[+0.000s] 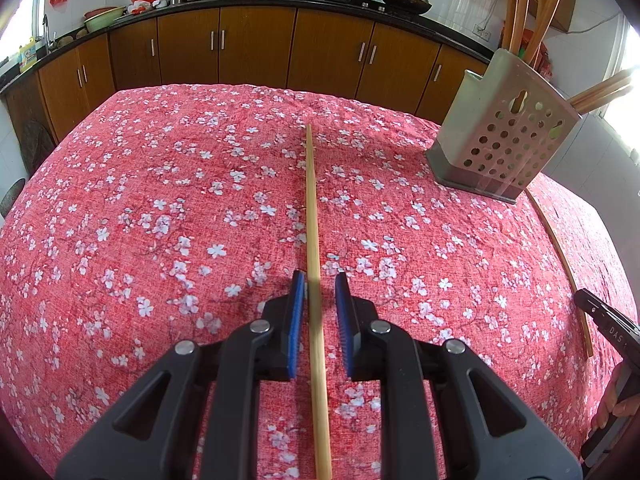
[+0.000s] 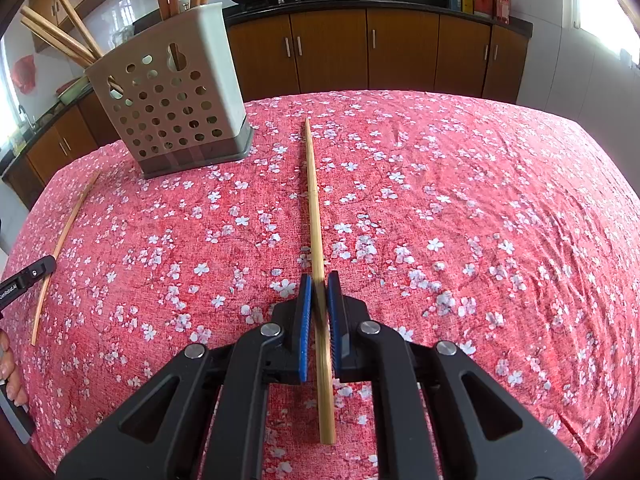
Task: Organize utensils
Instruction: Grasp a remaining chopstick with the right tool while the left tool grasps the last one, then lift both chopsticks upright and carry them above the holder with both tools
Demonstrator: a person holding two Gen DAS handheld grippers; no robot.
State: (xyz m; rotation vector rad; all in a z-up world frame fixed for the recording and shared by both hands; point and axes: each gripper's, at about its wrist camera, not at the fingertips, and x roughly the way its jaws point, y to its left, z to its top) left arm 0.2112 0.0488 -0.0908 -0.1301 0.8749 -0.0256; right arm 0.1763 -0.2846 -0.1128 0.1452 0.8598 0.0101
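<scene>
Chopsticks are being gathered here. Two pale bamboo sticks are lying on the red cloth printed with white blossoms, each pointing from near to far. The left chopstick is being straddled by the left gripper. Its blue pads are standing slightly apart, and a gap is showing between the stick and the right-hand pad, so nothing is being clamped there yet.

The right chopstick is being pinched by the right gripper, whose pads are pressed against both its sides close to the near end. Seen from the left wrist camera, it appears to be resting on the cloth rather than being lifted. The near ends are probably being chosen so that most of each length sticks out ahead of the fingers, which would make tipping it upright easier.

At the far side, between the two sticks, a grey perforated plastic utensil holder is being kept upright on its dark base. Several reddish-brown wooden chopsticks are being held inside it, leaning against its walls. It is judged to be where the loose pair belongs.

Both tools are being angled steeply down at the table, which suits picking thin sticks off a soft cloth. The task is judged to be at its pick-up step: one grasp made, the other waiting to be closed.
</scene>
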